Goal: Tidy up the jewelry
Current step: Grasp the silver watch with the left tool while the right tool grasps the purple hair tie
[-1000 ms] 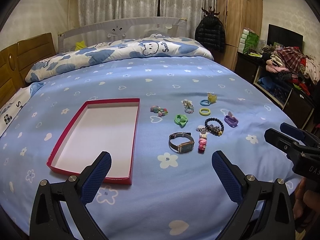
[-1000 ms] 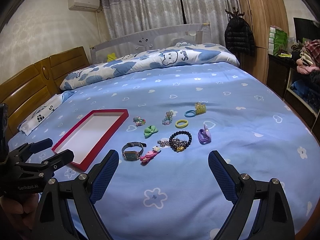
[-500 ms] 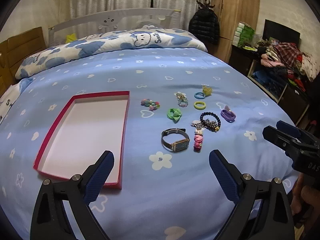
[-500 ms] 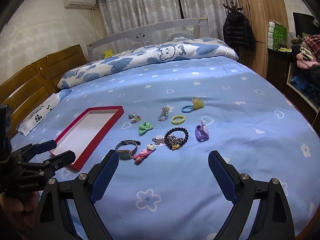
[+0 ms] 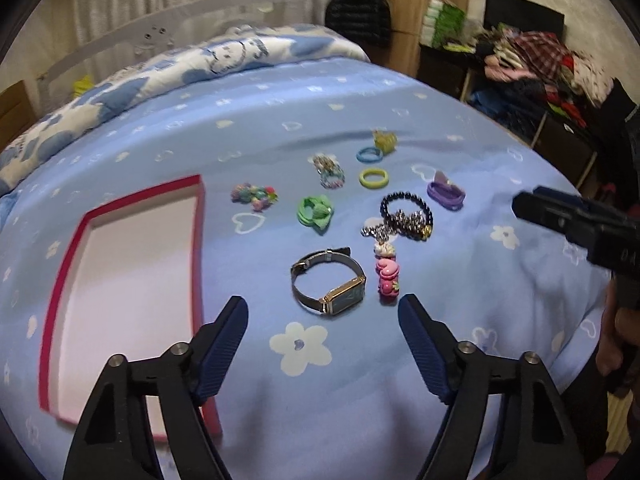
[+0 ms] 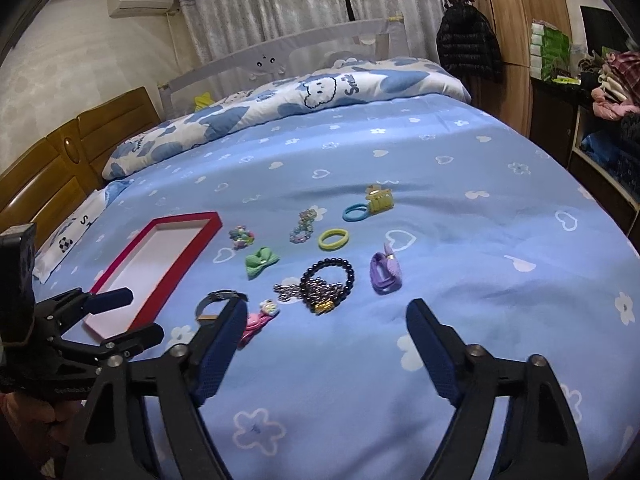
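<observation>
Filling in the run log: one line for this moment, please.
left hand-held gripper closing, empty | right hand-held gripper closing, empty | watch on bed | tray empty

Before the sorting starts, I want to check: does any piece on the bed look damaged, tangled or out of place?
Nothing looks damaged. The black bead bracelet lies tangled with a silver chain. All pieces lie on the blue bedsheet; the red-rimmed white tray holds nothing.
</observation>
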Demonstrator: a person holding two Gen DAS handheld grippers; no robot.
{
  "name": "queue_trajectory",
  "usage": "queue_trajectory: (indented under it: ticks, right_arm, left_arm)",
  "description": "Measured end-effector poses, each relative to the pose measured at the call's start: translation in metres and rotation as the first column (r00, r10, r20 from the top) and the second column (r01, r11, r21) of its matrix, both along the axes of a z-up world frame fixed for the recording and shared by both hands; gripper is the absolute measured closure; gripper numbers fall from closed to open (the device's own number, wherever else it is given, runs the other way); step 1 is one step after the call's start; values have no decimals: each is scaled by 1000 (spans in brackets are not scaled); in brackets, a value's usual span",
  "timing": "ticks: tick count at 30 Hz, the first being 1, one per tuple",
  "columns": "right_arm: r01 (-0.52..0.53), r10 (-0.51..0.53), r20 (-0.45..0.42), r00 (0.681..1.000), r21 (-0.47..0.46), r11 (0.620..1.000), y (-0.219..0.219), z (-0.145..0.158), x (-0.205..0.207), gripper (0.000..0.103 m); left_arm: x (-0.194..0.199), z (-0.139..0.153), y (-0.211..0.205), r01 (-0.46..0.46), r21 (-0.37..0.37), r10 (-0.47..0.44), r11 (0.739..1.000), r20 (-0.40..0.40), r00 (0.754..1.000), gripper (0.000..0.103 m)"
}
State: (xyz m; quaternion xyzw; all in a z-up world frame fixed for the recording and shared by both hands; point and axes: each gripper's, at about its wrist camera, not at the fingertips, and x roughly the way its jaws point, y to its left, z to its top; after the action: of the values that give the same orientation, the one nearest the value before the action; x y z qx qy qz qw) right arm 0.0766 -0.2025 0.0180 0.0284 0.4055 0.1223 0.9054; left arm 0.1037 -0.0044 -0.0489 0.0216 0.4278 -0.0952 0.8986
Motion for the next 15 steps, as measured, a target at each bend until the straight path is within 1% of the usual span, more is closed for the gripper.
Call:
queue_trajectory:
  ticks: [2, 4, 6, 8, 10, 12, 15]
  right_arm:
    - [3, -3, -19, 1000, 2, 1000, -2, -5, 8, 32]
    - [3, -3, -39, 999, 2, 1000, -3, -11, 16, 36]
    - [7, -7, -56, 998, 4, 1000, -6, -17, 24, 37]
    - [9, -9, -71, 997, 3, 1000, -7, -22, 31, 43]
    - [10, -10, -85, 996, 4, 1000, -9, -27, 39, 43]
    - [16, -16, -102, 995, 5, 1000, -11, -33, 48, 44]
    - [28, -26, -119, 993, 8, 1000, -15, -41, 61, 45]
  left_arm:
    - [10, -5, 1, 22, 1, -22, 1000, -27, 999, 32]
    - [21, -7, 0, 37, 13, -36, 999, -42, 998, 32]
    - [30, -9, -1, 56, 28, -54, 998, -49, 997, 33]
    - [38, -11, -5, 79, 45, -77, 996, -50, 996, 34]
    - [46, -15, -9, 101, 58, -98, 993, -54, 994, 37]
    - [53, -21, -13, 125, 59, -120, 990, -75, 990, 40]
    - [62, -32, -16, 143, 66, -135, 988, -108, 985, 49]
